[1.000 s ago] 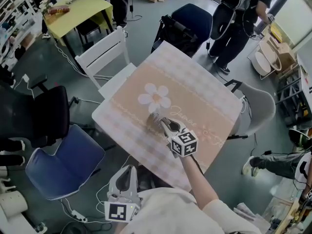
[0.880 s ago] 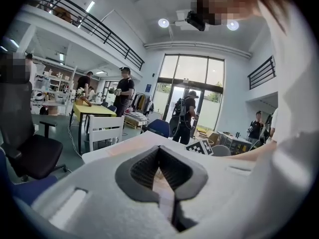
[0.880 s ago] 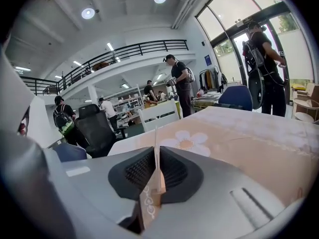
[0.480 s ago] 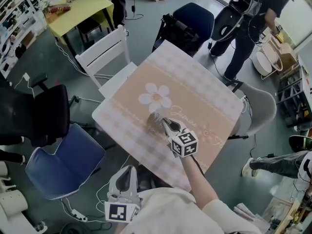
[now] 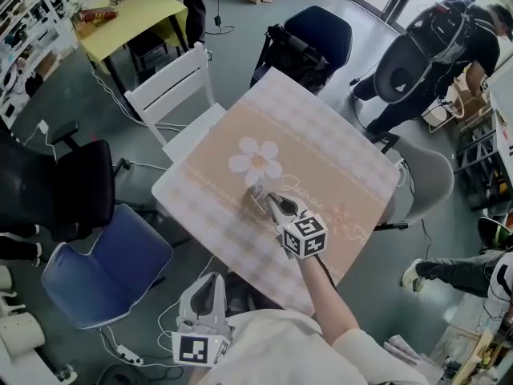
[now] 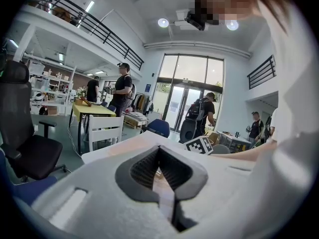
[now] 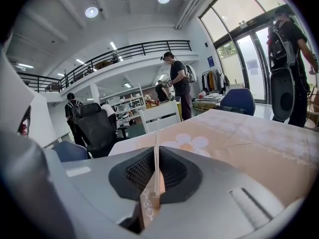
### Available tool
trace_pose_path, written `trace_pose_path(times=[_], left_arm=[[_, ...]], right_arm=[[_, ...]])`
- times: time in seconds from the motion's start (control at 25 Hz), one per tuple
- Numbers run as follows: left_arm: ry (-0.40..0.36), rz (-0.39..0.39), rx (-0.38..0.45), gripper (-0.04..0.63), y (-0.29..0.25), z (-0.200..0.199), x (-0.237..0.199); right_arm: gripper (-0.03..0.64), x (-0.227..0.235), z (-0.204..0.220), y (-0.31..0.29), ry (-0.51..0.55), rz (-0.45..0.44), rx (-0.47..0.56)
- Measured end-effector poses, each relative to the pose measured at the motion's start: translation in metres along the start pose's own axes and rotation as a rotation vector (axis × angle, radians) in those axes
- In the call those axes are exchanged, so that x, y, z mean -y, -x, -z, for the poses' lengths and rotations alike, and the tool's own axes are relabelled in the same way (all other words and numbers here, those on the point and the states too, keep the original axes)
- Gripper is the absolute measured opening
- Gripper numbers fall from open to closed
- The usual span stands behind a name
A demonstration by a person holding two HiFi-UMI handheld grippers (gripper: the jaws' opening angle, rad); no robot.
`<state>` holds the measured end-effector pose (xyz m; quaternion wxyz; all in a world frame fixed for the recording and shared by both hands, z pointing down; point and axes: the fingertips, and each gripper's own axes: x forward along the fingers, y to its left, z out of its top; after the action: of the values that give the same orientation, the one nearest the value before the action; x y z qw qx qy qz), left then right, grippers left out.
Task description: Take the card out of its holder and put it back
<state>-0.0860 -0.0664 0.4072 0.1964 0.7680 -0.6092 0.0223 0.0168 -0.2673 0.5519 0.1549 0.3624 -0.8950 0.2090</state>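
Jaws of the right gripper (image 5: 271, 204) have just closed onto the card (image 7: 156, 148) near the flower print (image 5: 255, 160); the left gripper (image 5: 212, 281), well apart, has its jaws together, empty.

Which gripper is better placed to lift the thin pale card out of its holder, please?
Right. The right gripper reaches over the peach flowered table; its jaws have just closed on the thin pale card, edge-on between them. The left gripper hangs low beside the person's body, empty.

Grey floor (image 5: 236, 54) is seen all round. A white slatted wooden chair (image 5: 172, 87) is drawn up to the square table in a pink checked cloth (image 5: 337, 147). A yellow-topped table (image 5: 132, 14) is spotted behind. Tall glazed doors (image 6: 187, 103) are lit, apparently by daylight.
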Motion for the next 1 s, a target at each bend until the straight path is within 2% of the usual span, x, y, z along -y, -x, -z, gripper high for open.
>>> trace_pose_path(times=[1.0], left_arm=[[-0.004,0.038,0.04,0.002,0.006,-0.007,0.005]], right_arm=[[0.014,-0.003,-0.046,0.022,0.03,0.037,0.104]])
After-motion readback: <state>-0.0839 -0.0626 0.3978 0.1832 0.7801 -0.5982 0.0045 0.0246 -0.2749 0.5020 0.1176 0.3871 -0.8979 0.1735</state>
